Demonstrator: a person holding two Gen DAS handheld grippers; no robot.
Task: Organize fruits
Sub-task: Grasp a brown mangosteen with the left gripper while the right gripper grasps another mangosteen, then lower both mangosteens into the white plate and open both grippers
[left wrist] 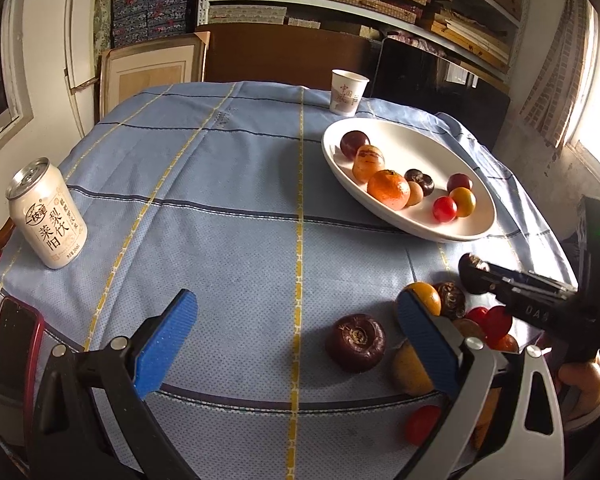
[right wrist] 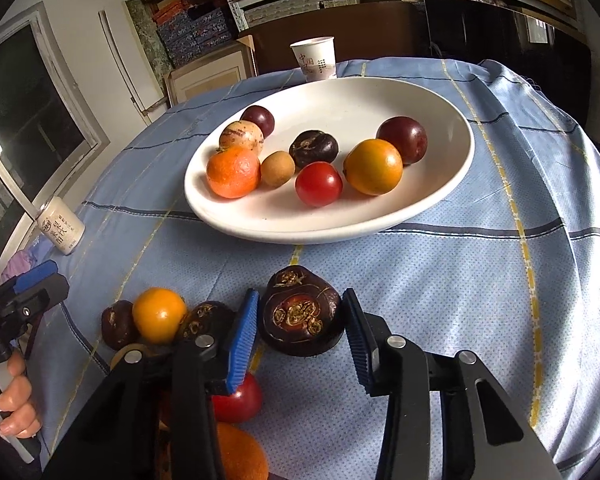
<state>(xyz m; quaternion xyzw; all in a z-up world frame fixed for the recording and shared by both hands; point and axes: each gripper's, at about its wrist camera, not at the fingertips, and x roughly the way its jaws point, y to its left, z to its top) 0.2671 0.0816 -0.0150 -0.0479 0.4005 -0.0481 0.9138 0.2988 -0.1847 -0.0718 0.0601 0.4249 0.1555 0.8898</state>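
Right wrist view shows the right gripper (right wrist: 300,332) low over the near edge of the table (right wrist: 500,280), its two blue pads flanking a dark water chestnut (right wrist: 300,320); the left pad looks to be at its flank, the right pad just beside it with a sliver of gap, so I judge the grip not yet firm. The white plate (right wrist: 340,224) sits towards the far edge, just beyond the chestnut, already carrying an orange mandarin (right wrist: 233,172), a red tomato (right wrist: 318,183) and other fruits. More loose fruit clusters at the near edge to the left, among them a yellow-orange tomato (right wrist: 159,314).

Left wrist view shows the left gripper (left wrist: 296,340) standing wide open and empty over bare cloth, a second dark chestnut (left wrist: 355,342) lying near its right finger.

To do the step well: close squarely on the chestnut's widest girth, since its flattened, glossy shape may squirt out; lift straight before travelling, clear the plate rim, and set it down in the open near side so resting fruit is not knocked
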